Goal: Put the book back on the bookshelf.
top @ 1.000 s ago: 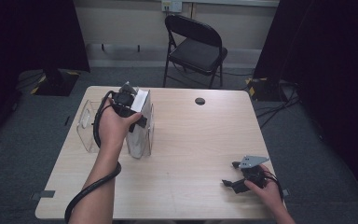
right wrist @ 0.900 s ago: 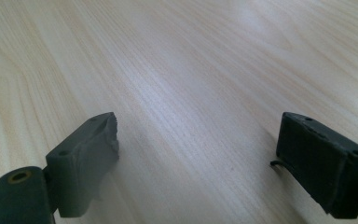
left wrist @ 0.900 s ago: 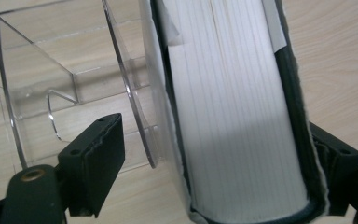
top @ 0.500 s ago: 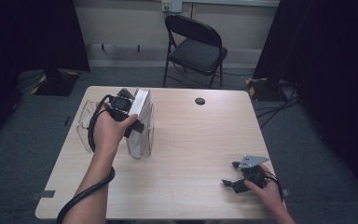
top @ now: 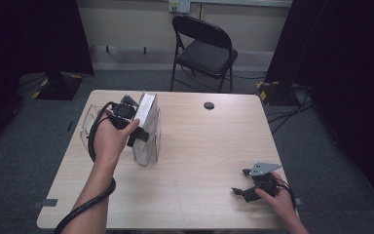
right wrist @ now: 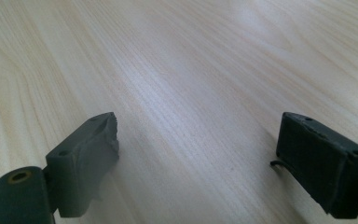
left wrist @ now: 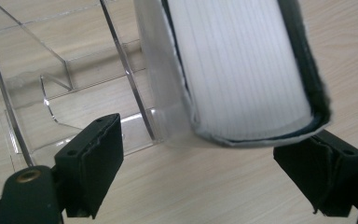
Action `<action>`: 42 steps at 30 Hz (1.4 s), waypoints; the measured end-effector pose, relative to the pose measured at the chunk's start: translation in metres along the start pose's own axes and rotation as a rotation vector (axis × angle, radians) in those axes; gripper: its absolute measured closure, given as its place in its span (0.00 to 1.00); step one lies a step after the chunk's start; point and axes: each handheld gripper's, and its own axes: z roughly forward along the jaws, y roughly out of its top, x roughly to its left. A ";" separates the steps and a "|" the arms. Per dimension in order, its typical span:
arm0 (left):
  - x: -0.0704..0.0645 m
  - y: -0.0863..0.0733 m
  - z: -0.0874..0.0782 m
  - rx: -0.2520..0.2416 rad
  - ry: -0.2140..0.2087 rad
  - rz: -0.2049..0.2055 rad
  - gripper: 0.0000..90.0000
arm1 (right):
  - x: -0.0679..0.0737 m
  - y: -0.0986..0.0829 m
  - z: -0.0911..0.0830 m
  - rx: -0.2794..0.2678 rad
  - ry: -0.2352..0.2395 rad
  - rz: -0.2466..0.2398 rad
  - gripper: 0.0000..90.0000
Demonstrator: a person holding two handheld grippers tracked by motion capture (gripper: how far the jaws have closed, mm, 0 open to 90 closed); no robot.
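A thick book [top: 146,108] with white page edges and a dark cover [left wrist: 242,79] stands upright in the right end of a clear acrylic rack [top: 90,123]. My left gripper [top: 137,127] is held against the book's near side, open. In the left gripper view its jaws stand wide apart [left wrist: 205,163], with the book's lower corner just ahead between them; I cannot tell if they touch it. The rack's clear dividers [left wrist: 121,70] lie to the left, with nothing in those slots. My right gripper [top: 240,181] rests open near the table's front right corner, with bare wood between its jaws [right wrist: 205,158].
The light wooden table [top: 209,146] carries a small black round object [top: 208,105] near its far edge. A black folding chair [top: 204,48] stands beyond the table. A cable trails from the left gripper along the forearm.
The left hand and its gripper have shifted slightly left and down along the book's side. The right gripper has not moved.
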 end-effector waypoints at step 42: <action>-0.012 -0.042 0.013 -0.021 -0.085 0.051 0.18 | 0.000 0.000 0.000 -0.001 -0.001 -0.001 0.13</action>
